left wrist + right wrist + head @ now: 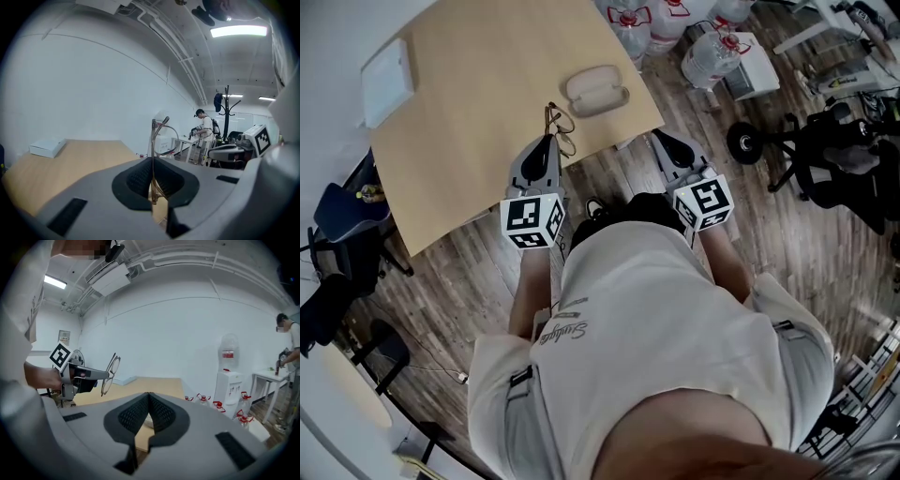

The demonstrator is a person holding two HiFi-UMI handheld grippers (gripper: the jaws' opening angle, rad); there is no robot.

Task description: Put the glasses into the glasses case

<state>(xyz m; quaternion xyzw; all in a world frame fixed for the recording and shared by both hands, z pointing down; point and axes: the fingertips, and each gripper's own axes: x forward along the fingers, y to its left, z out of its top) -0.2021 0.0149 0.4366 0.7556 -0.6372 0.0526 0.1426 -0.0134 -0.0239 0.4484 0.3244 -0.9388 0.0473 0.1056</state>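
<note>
Holding the glasses (561, 129) in my left gripper (549, 142), I am standing at the near edge of the table (469, 112). At far left a white box (387, 80) is lying on the wood. My left jaws are pinching the thin frame, carrying the glasses clear of the tabletop. Just right of them and farther off, the case (597, 91) is resting on the table, looking shut to me. Further right my right gripper (668, 142) is hovering just off the table's corner, jaws pressed together on nothing. I am judging that the case needs opening first, with the right gripper working its lid while the left is pinching lightly, sparing the frame.
</note>
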